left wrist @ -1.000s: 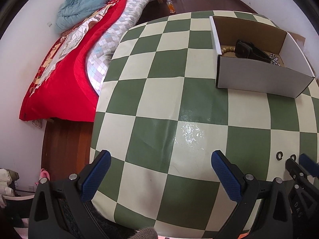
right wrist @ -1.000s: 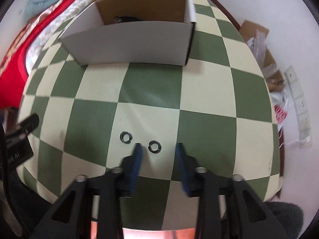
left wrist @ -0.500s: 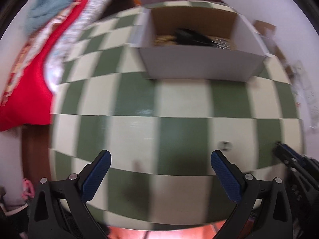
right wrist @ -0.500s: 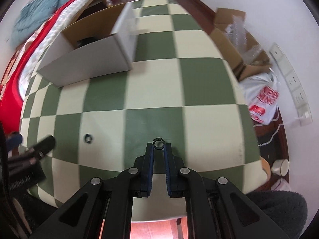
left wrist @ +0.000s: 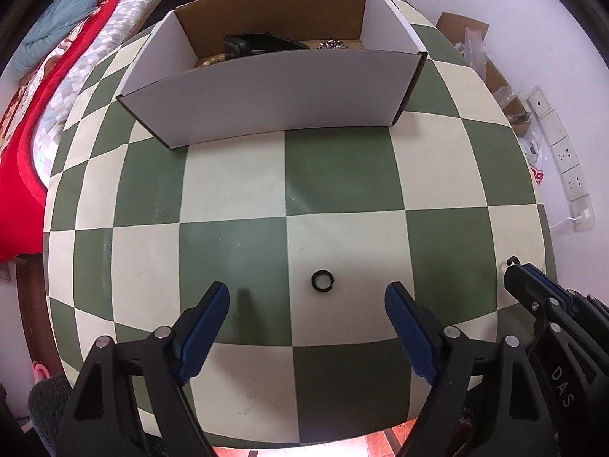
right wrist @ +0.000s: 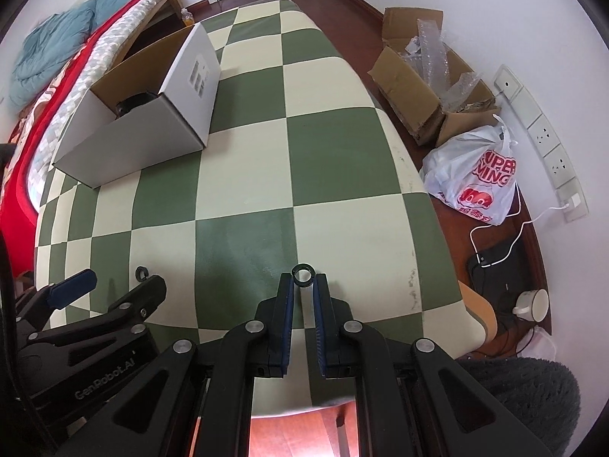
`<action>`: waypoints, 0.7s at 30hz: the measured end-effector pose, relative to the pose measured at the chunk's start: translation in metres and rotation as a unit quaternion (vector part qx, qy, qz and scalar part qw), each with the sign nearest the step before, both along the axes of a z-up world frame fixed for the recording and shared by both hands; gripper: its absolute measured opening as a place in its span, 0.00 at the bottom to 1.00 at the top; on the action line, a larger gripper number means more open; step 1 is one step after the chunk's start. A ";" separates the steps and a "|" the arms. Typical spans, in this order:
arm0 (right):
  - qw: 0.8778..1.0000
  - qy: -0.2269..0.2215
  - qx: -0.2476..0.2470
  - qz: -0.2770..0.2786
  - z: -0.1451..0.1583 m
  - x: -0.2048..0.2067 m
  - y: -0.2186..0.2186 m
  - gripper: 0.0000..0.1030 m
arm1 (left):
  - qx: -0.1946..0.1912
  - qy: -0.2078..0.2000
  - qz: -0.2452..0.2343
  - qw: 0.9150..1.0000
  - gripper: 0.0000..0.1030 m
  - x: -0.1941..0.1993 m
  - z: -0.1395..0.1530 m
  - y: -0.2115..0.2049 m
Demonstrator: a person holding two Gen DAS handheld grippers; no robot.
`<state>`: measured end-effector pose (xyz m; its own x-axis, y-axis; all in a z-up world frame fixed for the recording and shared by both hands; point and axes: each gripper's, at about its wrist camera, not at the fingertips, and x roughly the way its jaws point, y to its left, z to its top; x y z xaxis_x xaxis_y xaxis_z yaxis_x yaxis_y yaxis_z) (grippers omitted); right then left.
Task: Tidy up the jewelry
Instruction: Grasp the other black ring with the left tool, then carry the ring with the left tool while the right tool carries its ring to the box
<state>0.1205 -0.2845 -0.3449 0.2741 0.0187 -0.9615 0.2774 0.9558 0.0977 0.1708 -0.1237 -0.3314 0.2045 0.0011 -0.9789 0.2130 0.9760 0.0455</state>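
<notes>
The right hand-held gripper (right wrist: 303,281), at the bottom centre of the right wrist view, is clenched on a small black ring (right wrist: 303,273), pinched between the very tips of its blue-padded fingers (right wrist: 288,304) so that the ring stands up with its hole facing the camera. In the left wrist view this gripper pokes in from the lower right edge, and only a sliver of the held ring shows at its tip.

The left hand-held gripper (left wrist: 306,306) is released, its blue pads spread wide across the lower part of the left wrist view. A second black ring (left wrist: 322,280) lies flat on a cream square of the green-and-cream checked tabletop (left wrist: 236,190), between and just ahead of the two fingertips, touching neither. In the right wrist view that same ring (right wrist: 142,273) is half hidden behind the left gripper at the lower left.

Towards the top of the left view sits an open white cardboard box (left wrist: 274,91) with a brown inside. Its near wall hides most of its contents: a black object (left wrist: 262,43), pale beads (left wrist: 211,60) and some shiny pieces (left wrist: 335,43) peep over the edge, too cut off to identify further.
</notes>
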 end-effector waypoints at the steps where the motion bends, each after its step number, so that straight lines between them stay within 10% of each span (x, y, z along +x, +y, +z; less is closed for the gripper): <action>1: 1.000 0.000 0.001 -0.001 0.000 0.000 -0.001 0.10 | -0.002 0.002 -0.001 1.000 0.70 0.001 -0.001 -0.001; 12: 1.000 0.001 0.001 -0.007 -0.001 0.000 -0.003 0.10 | -0.015 0.004 -0.009 1.000 0.09 0.001 -0.007 -0.012; 21: 1.000 -0.009 0.002 -0.006 0.008 0.001 -0.002 0.10 | -0.019 0.001 -0.001 1.000 0.08 0.001 -0.005 -0.004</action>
